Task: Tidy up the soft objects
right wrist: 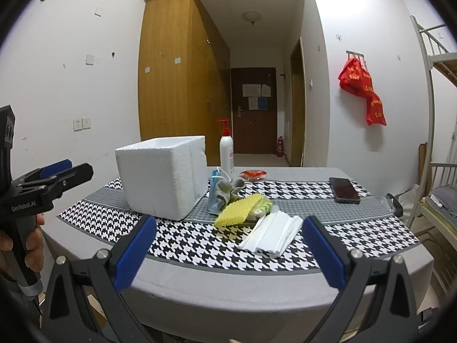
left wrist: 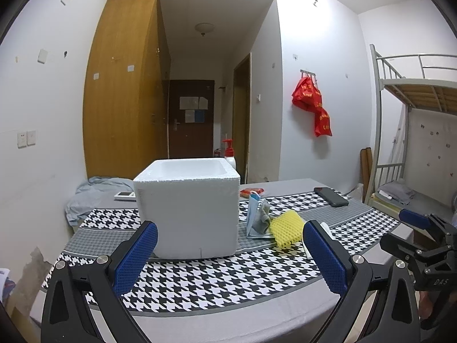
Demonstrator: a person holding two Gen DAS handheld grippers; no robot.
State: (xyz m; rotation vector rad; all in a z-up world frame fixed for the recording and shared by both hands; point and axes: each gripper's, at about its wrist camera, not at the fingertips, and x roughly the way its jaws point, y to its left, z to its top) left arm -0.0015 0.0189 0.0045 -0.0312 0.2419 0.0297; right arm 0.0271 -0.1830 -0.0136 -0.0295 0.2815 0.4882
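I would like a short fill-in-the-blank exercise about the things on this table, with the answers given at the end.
1. The white foam box stands on the table with its top ____.
2. The colour of the sponge beside the box is ____.
3. The black phone lies flat on the ____ tablecloth.
4. Both the left gripper and the right gripper have their jaws ____.

Missing words: open; yellow; houndstooth; open
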